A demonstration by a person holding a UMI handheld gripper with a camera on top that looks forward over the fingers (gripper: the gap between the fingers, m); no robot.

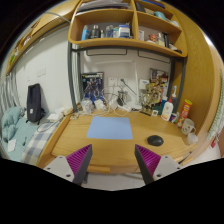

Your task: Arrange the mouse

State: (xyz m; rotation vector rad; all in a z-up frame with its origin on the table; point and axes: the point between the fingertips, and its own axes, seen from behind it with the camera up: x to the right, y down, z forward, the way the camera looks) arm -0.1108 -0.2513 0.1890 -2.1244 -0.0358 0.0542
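Two pink-padded fingers (80, 158) – jaws apart, holding nothing. Black mouse (155, 140) on wooden counter (70, 135), just beside blue mouse mat (110, 128), ahead of fingers.

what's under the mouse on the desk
The mouse sits straight on the bare wooden desk, to one side of the blue mouse pad, not on it. The desk patch beneath it is covered. The gripper hangs open, short of it.

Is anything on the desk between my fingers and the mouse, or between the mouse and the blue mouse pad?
Nothing visible. The mouse lies on bare desk just ahead of the open gripper, and the strip between it and the mouse pad is clear.
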